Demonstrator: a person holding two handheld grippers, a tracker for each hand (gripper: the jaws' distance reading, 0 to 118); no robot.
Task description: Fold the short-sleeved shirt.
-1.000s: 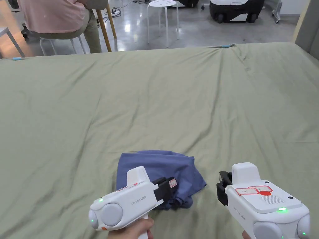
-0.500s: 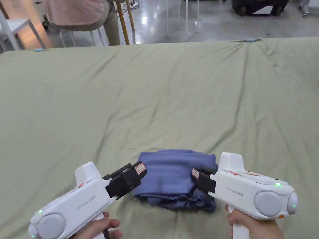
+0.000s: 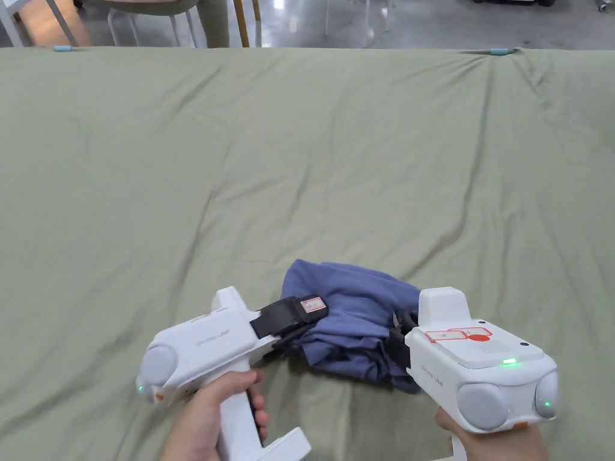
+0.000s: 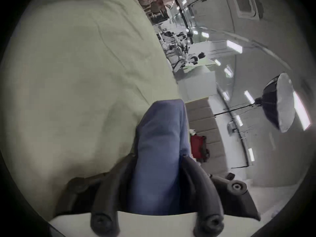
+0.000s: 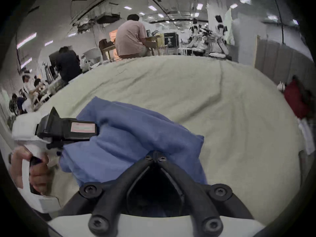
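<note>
Both grippers have closed in on the shirt (image 3: pixel 354 318) since half a second ago: the left gripper (image 4: pixel 159 157) has its fingers (image 4: pixel 193 177) clamped across a thick fold, the right gripper (image 5: pixel 155 157) has fingers pinched narrow on a bunched edge. Lifting the bundle off the green bed (image 3: pixel 300 150) risks slipping inner layers, undoing the folds. Each hand grips its handle low, pointing inward.

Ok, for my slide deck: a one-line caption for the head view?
Both claws, left and right, grip a bunched blue shirt on the green sheet.
</note>
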